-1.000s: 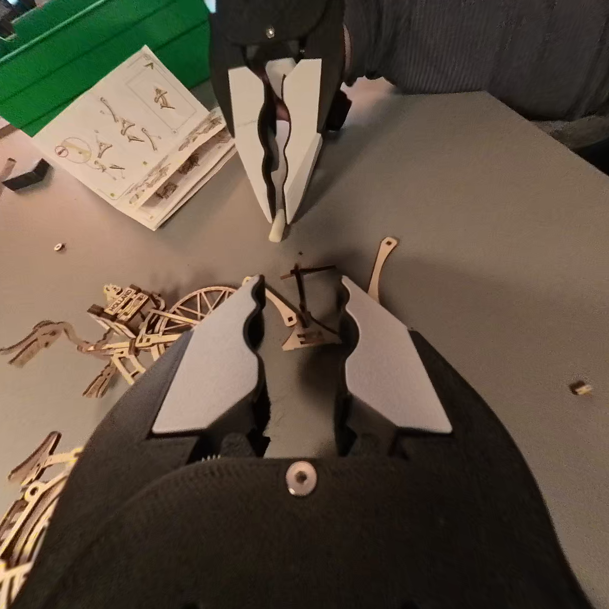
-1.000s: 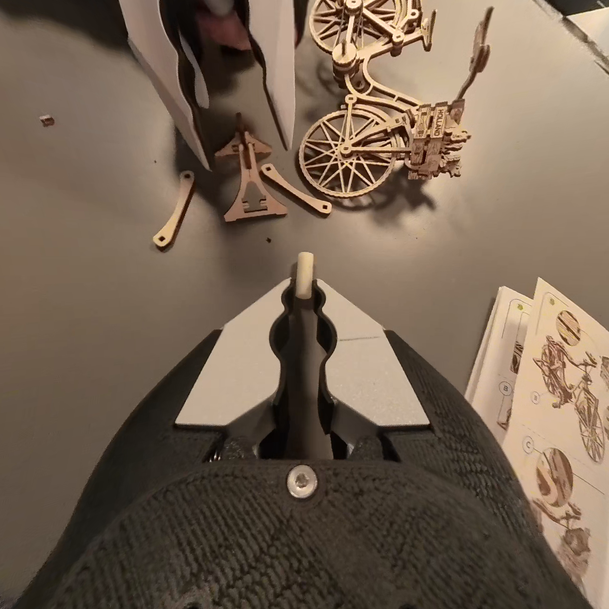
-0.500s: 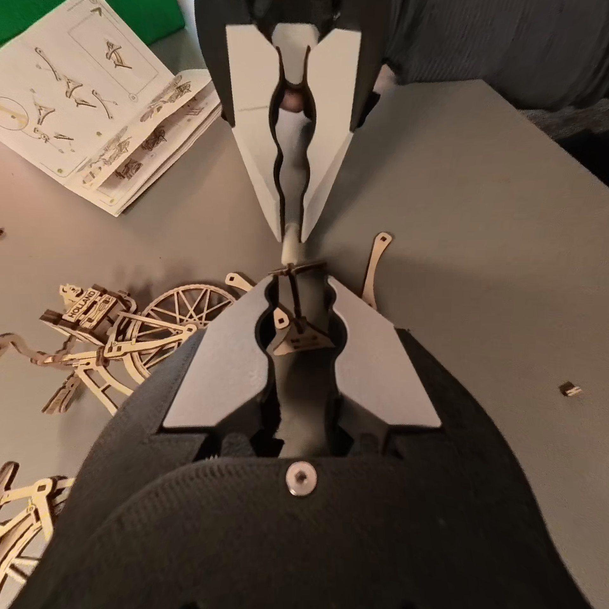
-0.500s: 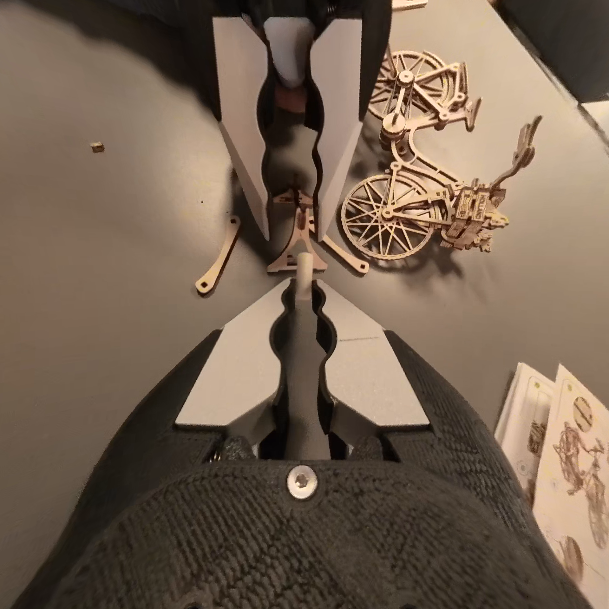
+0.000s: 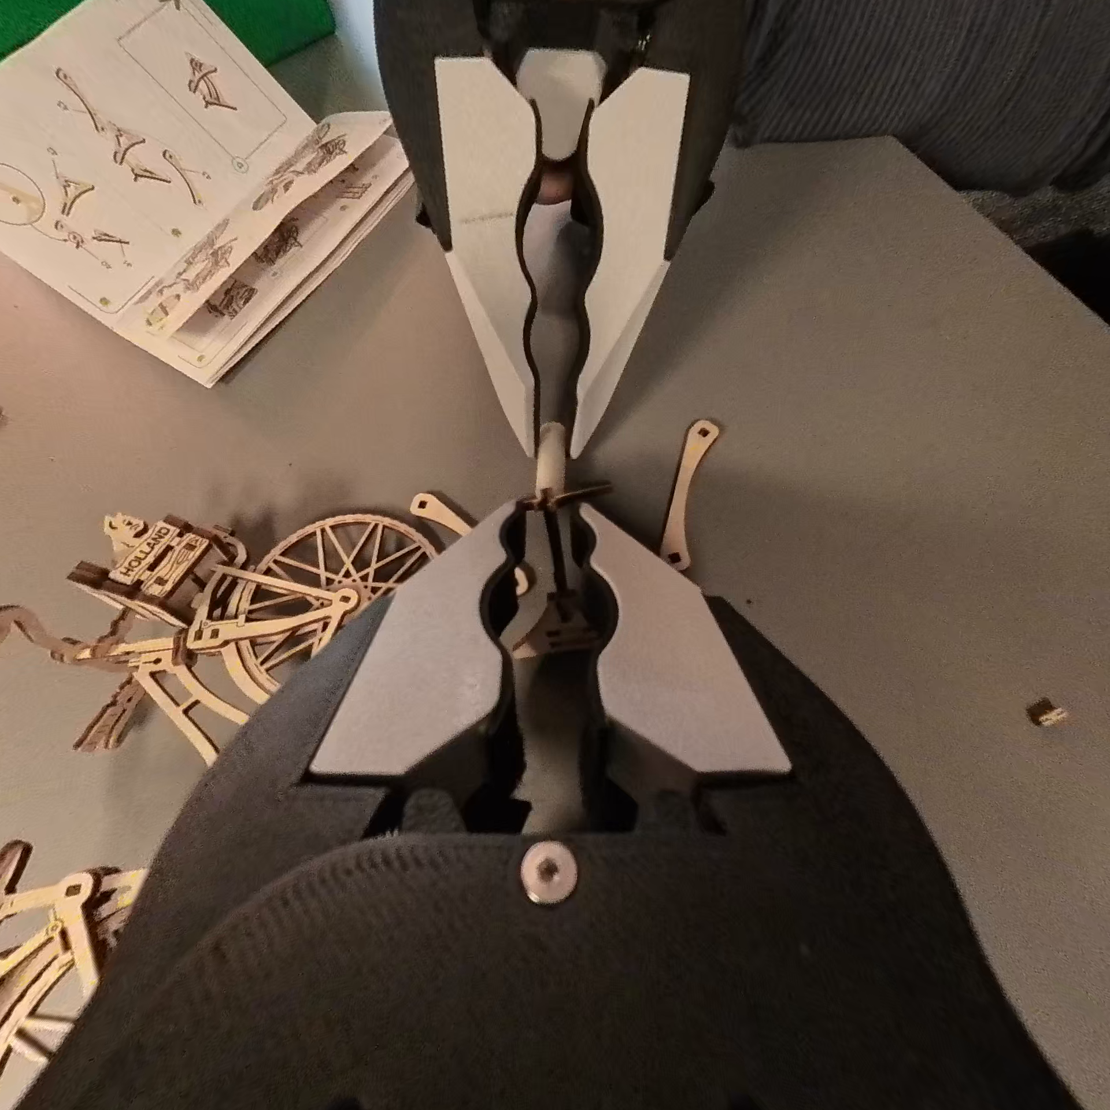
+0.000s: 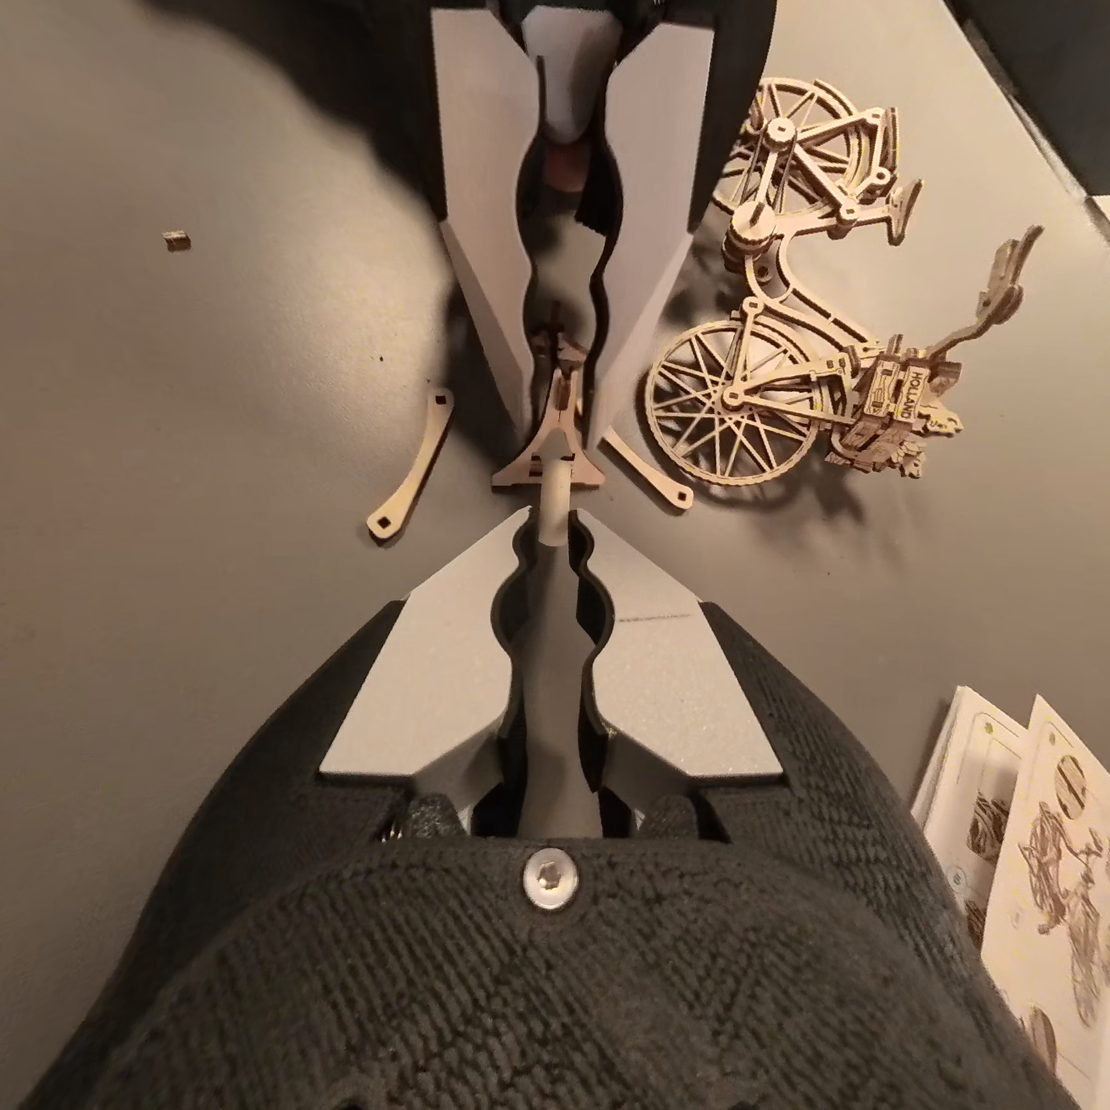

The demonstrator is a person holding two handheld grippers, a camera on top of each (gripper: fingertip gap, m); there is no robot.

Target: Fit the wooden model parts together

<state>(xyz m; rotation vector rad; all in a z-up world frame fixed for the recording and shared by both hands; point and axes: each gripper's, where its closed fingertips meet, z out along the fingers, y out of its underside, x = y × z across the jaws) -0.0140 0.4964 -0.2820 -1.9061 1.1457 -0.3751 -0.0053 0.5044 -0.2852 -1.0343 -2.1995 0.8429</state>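
My left gripper (image 5: 548, 512) is shut on a small wooden cross-shaped stand piece (image 5: 560, 606) that rests on the grey table (image 5: 871, 420). In the right wrist view the left gripper (image 6: 560, 435) comes in from the top, and the piece's flared base (image 6: 516, 474) sticks out past its fingertips. My right gripper (image 6: 551, 512) is shut on a short white peg (image 6: 554, 495). The two grippers face each other tip to tip. The peg (image 5: 551, 459) touches the end of the stand piece. In the left wrist view the right gripper (image 5: 551, 447) points down from the top.
Two curved wooden strips (image 5: 691, 486) (image 5: 435, 509) lie beside the stand piece. A wooden bicycle model (image 5: 324, 588) lies to the left, a second one (image 5: 48, 937) at the lower left. An instruction booklet (image 5: 180, 198) lies at the far left. A small wood chip (image 5: 1046, 715) is on the right. Only a small space, under 4 cm, lies between the two pairs of fingers. The small wood chip (image 5: 1046, 715) lies around 12 cm away from my left fingertips. It turns up in the right wrist view (image 6: 178, 237) as well.
My left gripper closed from wide open onto the stand piece. My right gripper moved in with the peg until its end met the piece.
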